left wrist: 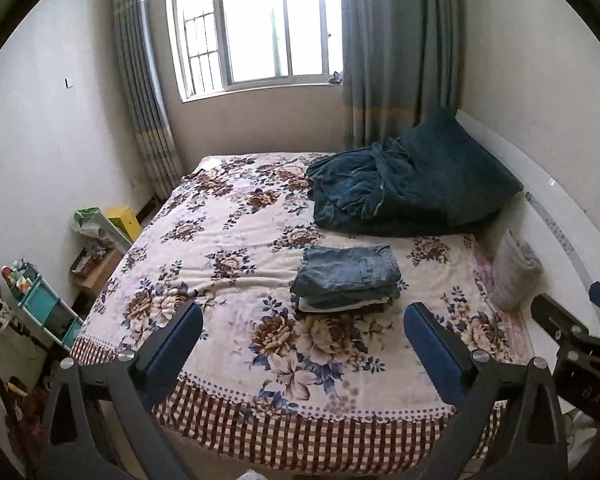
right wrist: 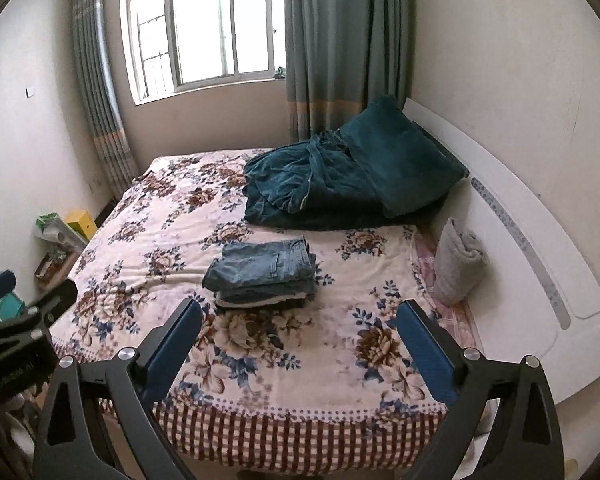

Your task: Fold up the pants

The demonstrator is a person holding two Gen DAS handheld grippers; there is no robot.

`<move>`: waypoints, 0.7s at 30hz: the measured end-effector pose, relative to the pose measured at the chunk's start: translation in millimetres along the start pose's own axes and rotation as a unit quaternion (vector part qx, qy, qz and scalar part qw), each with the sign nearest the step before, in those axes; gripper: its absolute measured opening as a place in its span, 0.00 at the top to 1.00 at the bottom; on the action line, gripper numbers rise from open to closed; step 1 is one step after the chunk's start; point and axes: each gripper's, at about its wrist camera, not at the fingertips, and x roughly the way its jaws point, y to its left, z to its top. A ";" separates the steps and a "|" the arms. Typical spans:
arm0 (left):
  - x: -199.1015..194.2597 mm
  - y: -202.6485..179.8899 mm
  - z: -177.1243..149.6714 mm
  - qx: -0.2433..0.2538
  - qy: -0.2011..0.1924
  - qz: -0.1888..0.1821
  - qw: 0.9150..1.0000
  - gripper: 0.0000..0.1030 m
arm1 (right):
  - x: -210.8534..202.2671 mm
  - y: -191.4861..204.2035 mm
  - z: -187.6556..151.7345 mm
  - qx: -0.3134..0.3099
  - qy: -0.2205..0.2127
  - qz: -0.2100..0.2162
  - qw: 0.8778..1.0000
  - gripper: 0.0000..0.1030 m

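Note:
Blue denim pants (left wrist: 346, 278) lie folded in a compact stack on the floral bedspread (left wrist: 228, 248), near the middle of the bed; they also show in the right wrist view (right wrist: 262, 274). My left gripper (left wrist: 303, 312) is open and empty, held back above the near end of the bed. My right gripper (right wrist: 299, 310) is open and empty, also held back from the stack. The right gripper's body shows at the right edge of the left wrist view (left wrist: 572, 344). The left gripper's body shows at the left edge of the right wrist view (right wrist: 16, 320).
A dark teal blanket (left wrist: 404, 188) is piled at the far right of the bed. A grey rolled towel (left wrist: 514, 272) leans by the white headboard (left wrist: 556, 216). Shelves and boxes (left wrist: 40, 300) stand on the floor at the left. A window (left wrist: 256, 24) is behind.

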 end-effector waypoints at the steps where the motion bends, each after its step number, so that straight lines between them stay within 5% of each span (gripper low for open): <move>1: 6.7 -1.2 0.8 0.000 -0.002 0.004 1.000 0.00 | 3.9 0.8 1.5 0.000 -0.002 -0.003 1.000 0.03; 21: 76.9 -8.9 6.8 0.002 0.031 0.026 0.999 0.00 | 116.4 5.5 16.8 0.010 0.032 -0.036 0.999 0.03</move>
